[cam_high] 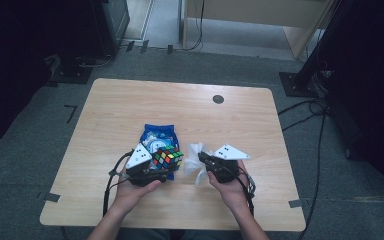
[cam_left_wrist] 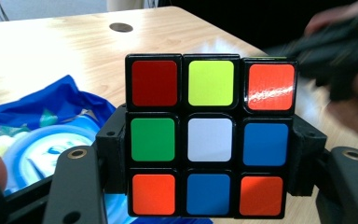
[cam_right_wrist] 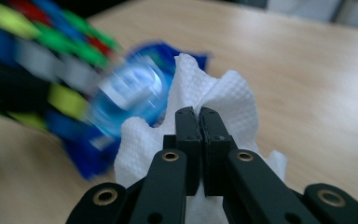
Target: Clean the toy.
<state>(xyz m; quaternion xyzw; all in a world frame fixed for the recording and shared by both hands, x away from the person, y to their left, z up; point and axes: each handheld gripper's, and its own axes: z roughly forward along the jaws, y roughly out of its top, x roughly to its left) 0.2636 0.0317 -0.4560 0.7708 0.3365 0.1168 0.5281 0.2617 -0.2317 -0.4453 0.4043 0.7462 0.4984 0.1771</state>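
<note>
Overhead, the left gripper point(cam_high: 164, 161) clamps a rigid, slick multicoloured puzzle cube point(cam_high: 168, 157) above the wooden table point(cam_high: 130, 105), over a blue snack packet point(cam_high: 158, 134). Close up, its fingers point(cam_left_wrist: 114, 149) press the cube's point(cam_left_wrist: 209, 137) middle layer. Opposite, the right gripper point(cam_right_wrist: 198, 114) pinches a soft, light white paper towel point(cam_right_wrist: 233, 100).

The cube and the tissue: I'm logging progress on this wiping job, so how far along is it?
Done: the left claw is clamped on the puzzle cube, held above the blue wipes packet. The right claw is pinched shut on a white tissue, lifted off the table. In hand: tissue beside the cube. Left: no wiping contact shows yet.
</note>
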